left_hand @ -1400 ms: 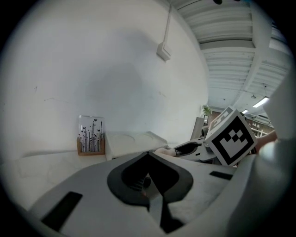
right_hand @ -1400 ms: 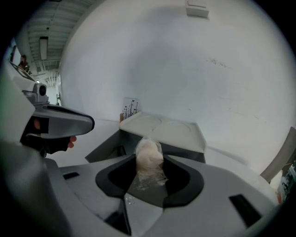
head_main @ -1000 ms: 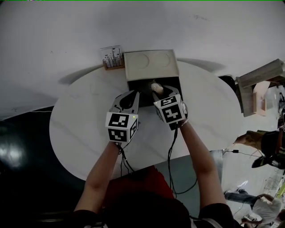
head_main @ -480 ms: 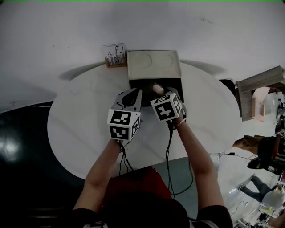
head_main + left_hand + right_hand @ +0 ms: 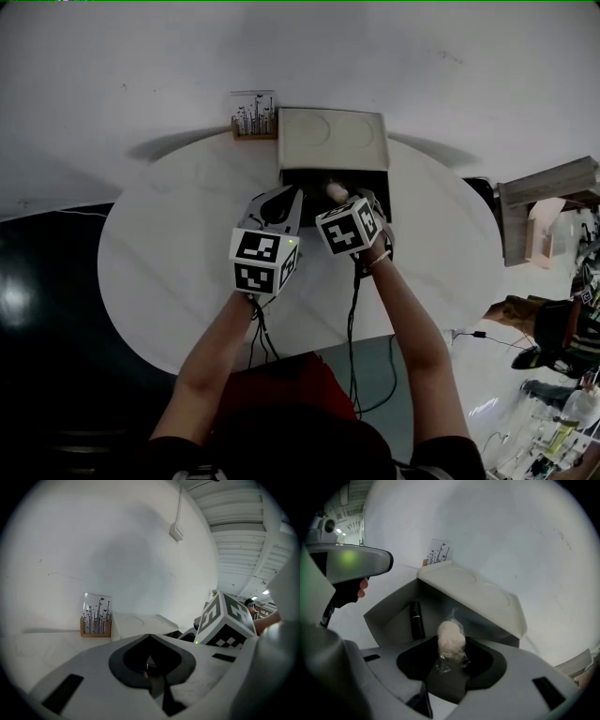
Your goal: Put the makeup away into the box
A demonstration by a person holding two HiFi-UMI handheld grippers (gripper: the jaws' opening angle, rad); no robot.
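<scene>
A round white table (image 5: 169, 244) carries an open box (image 5: 389, 620) at the middle of its far edge, with the pale lid (image 5: 333, 139) tipped back toward the wall. Just beside the box's left side, also at the far edge, stands a small wooden card holder (image 5: 253, 119) with a clear card printed with black stems. The right gripper (image 5: 345, 199) points steeply down over the box's dark inside, its jaws clamped on the clear wrapper of a cream, egg-shaped makeup sponge (image 5: 451, 634). The sponge hangs above the box floor, not resting on it. A black lipstick (image 5: 416, 619) lies inside the box by its left wall. The left gripper (image 5: 289, 199) hovers close beside the right one, above the table at the box's near left corner, its jaw tips together. Whether something small sits between them cannot be made out. The person's forearms reach in from the table's near edge.
</scene>
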